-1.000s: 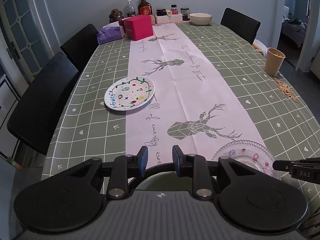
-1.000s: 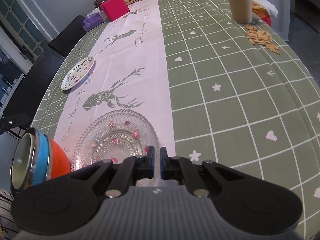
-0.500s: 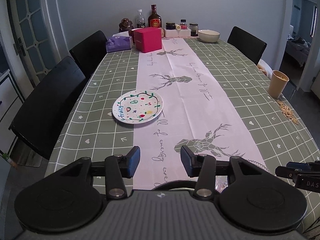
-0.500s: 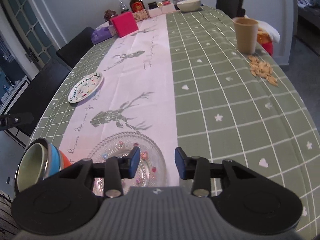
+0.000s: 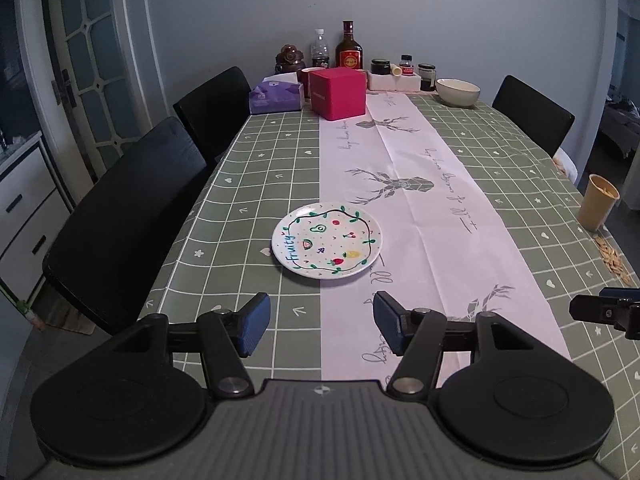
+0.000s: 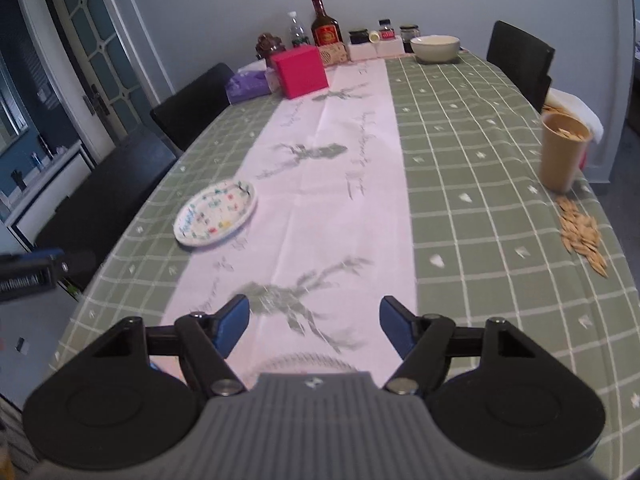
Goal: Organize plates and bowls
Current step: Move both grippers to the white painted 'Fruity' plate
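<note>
A white plate with painted fruit (image 5: 326, 240) lies flat on the table's left half, at the edge of the pale runner, and shows again as the fruit plate (image 6: 216, 214) in the right wrist view. A cream bowl (image 5: 458, 92) stands at the far end, also the bowl (image 6: 435, 48). My left gripper (image 5: 320, 320) hangs short of the fruit plate, its jaws opening with nothing between them. My right gripper (image 6: 315, 318) is also opening and empty. Just under it peeks the rim of a clear glass plate (image 6: 308, 362).
A pink box (image 5: 338, 94), a purple tissue box (image 5: 275, 98), bottles and jars crowd the far end. A tan cup (image 6: 564, 152) and scattered seeds (image 6: 580, 236) sit near the right edge. Black chairs (image 5: 128, 216) line the left side, and one stands at the far right.
Both grippers went from nearly shut to wide open and drew up and back. The glass plate and the stacked bowls slipped out of view beneath them, and more of the table shows.
</note>
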A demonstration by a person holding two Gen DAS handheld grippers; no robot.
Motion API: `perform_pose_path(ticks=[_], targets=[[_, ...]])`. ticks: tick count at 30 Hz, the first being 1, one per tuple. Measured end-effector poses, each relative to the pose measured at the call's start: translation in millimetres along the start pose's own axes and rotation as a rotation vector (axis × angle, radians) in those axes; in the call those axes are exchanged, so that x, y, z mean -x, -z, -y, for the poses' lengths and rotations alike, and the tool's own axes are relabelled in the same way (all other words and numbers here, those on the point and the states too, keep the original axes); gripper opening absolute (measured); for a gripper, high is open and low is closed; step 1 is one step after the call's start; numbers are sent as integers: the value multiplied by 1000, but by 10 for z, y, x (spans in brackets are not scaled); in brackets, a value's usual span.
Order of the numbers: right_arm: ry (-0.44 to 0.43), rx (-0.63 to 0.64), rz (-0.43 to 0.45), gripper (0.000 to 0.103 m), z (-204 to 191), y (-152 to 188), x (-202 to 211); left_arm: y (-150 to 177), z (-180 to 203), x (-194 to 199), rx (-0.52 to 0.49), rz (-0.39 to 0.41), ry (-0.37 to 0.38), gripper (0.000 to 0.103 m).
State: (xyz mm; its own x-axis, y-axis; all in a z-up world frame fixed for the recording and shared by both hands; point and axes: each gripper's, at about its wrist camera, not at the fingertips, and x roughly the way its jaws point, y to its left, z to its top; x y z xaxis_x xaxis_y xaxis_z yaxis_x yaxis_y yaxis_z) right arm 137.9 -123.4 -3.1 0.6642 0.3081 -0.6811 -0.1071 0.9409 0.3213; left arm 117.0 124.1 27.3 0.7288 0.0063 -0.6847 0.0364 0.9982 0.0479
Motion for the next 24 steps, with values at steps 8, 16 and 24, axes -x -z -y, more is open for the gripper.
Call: perform_pose_path(ticks=[8, 16, 24], targets=[[-128, -7, -36, 73, -224, -465, -547, -251, -376, -587, 83, -47, -1, 70], [-315, -242, -106, 73, -95, -678, -1246, -329, -693, -1190, 192, -92, 77, 68], [-349, -335, -97, 73, -3, -671, -1684, -408, -804, -1493, 234, -97, 136, 68]])
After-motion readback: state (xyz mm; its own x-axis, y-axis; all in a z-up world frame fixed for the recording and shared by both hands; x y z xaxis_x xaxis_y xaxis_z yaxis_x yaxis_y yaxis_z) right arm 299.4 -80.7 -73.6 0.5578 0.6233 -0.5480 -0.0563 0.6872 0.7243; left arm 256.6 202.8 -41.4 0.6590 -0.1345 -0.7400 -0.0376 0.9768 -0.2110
